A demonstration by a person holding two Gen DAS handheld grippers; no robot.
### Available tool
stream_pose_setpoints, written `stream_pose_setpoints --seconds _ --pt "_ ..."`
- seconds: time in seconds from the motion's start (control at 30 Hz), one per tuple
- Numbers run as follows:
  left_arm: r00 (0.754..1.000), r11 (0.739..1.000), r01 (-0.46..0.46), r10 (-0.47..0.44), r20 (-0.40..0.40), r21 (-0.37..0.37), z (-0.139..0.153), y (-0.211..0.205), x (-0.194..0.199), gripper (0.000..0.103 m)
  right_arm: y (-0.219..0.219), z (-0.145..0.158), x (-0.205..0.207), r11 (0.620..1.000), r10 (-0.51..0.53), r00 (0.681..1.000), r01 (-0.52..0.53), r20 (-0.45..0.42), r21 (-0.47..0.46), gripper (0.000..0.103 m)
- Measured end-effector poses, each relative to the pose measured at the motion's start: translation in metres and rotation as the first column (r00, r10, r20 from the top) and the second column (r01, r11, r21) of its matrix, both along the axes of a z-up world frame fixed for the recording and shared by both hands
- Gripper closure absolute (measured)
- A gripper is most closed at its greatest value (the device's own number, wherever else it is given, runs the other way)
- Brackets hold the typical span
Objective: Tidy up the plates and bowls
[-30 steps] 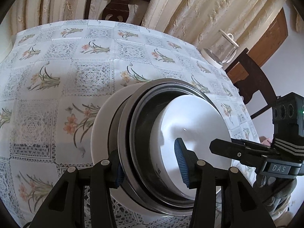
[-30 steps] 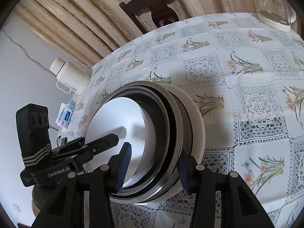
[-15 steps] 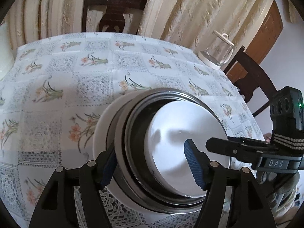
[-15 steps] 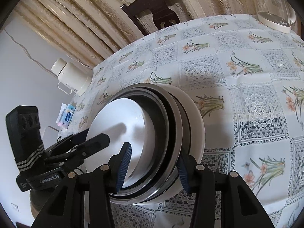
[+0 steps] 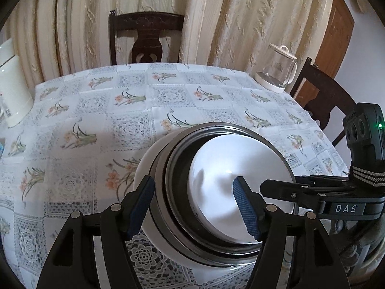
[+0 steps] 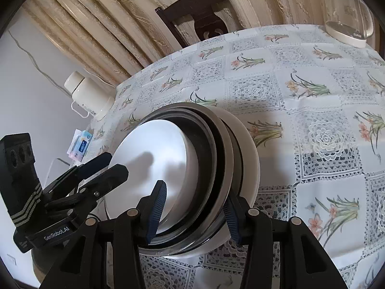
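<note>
A nested stack sits on the flowered tablecloth [image 5: 96, 120]: a white inner bowl [image 5: 240, 168] inside steel bowls [image 5: 178, 168], all in a larger white bowl [image 5: 144, 166]. My left gripper [image 5: 195, 203] straddles the stack's near rim with its jaws spread wide, one finger outside the wall and one over the inner bowl. My right gripper [image 6: 193, 215] is shut across the opposite rim, one pad inside the white inner bowl [image 6: 149, 149], the other under the outer white bowl [image 6: 250, 149]. Each gripper shows in the other's view: the right gripper [image 5: 276, 185] and the left gripper [image 6: 113, 163].
A glass kettle [image 5: 276, 72] stands at the far right corner, and a white thermos jug [image 5: 12, 84] at the left edge. Dark wooden chairs stand behind [image 5: 146, 36] and to the right [image 5: 324, 101]. A tissue packet [image 6: 81, 144] lies near the jug. Curtains hang behind the table.
The left gripper's jaws have spread apart from the stack's rim, and it has pulled back and upward. The right gripper keeps the same grip, and the stack has barely moved.
</note>
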State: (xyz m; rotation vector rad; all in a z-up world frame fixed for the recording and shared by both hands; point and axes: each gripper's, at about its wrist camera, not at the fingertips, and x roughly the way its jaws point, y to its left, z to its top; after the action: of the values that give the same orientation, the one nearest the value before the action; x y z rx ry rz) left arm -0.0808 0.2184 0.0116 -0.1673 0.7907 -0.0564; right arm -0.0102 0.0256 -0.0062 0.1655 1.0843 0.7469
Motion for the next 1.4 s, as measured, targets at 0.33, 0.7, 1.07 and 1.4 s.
stream_pose_setpoints --seconds 0.33,0.7,1.07,1.4 --pt "0.999 0.999 0.004 -0.006 0.054 0.044 0.01 -0.012 -0.017 0.034 -0.002 0.004 -0.011 1.0 -0.006 1.0 0.006 0.029 -0.005 0.053" --pt "0.998 0.999 0.003 -0.005 0.06 0.04 0.009 -0.018 -0.03 0.034 -0.008 0.006 -0.02 1.0 -0.009 1.0 0.008 0.029 0.028 0.053" --pt "0.993 0.994 -0.09 0.094 0.075 -0.059 0.007 0.003 -0.053 0.029 -0.027 0.017 -0.043 0.997 -0.028 0.994 0.021 0.107 0.074 0.051" --pt "0.986 0.985 -0.137 0.146 0.085 -0.108 0.002 0.007 -0.078 0.023 -0.055 0.019 -0.067 0.984 -0.092 0.981 0.063 0.172 0.166 0.045"
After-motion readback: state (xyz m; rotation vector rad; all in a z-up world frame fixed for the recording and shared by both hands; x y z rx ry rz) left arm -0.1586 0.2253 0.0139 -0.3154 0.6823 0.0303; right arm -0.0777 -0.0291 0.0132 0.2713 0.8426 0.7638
